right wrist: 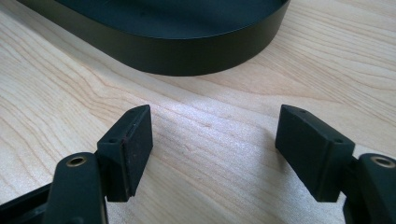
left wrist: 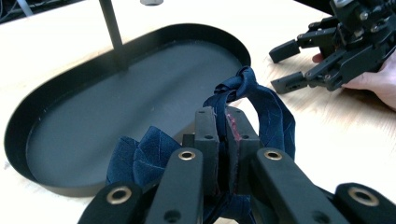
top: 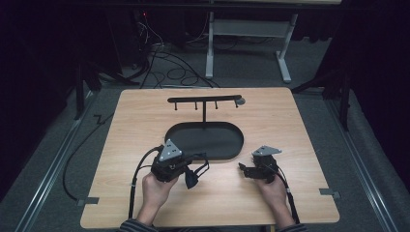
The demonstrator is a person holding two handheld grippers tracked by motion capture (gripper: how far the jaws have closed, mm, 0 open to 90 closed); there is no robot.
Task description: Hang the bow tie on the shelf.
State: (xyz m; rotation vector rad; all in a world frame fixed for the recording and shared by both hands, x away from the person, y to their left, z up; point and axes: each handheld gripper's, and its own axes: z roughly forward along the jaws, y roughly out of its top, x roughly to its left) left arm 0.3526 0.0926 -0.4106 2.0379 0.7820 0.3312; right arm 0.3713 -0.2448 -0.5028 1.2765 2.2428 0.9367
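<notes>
A dark blue strip of cloth (left wrist: 268, 109), knotted into a loop with a leaf-veined pattern, is clamped in my left gripper (left wrist: 223, 116), which is shut on it just off the near rim of a black oval tray (left wrist: 18, 116). In the high view the cloth (top: 192, 180) hangs from the left gripper (top: 187, 170) in front of the tray (top: 232, 153). My right gripper (top: 241, 168) stands open a little above the wood at the tray's right end, with nothing between its jaws (right wrist: 215, 140). It faces the left gripper (left wrist: 286, 66).
A thin black T-shaped stand (top: 204, 112) with small hooks on its crossbar rises from the back of the tray. The tray's wall (right wrist: 187, 51) lies close ahead of the right gripper. The wooden table (top: 290, 121) has bare room on both sides; cables lie on the floor behind.
</notes>
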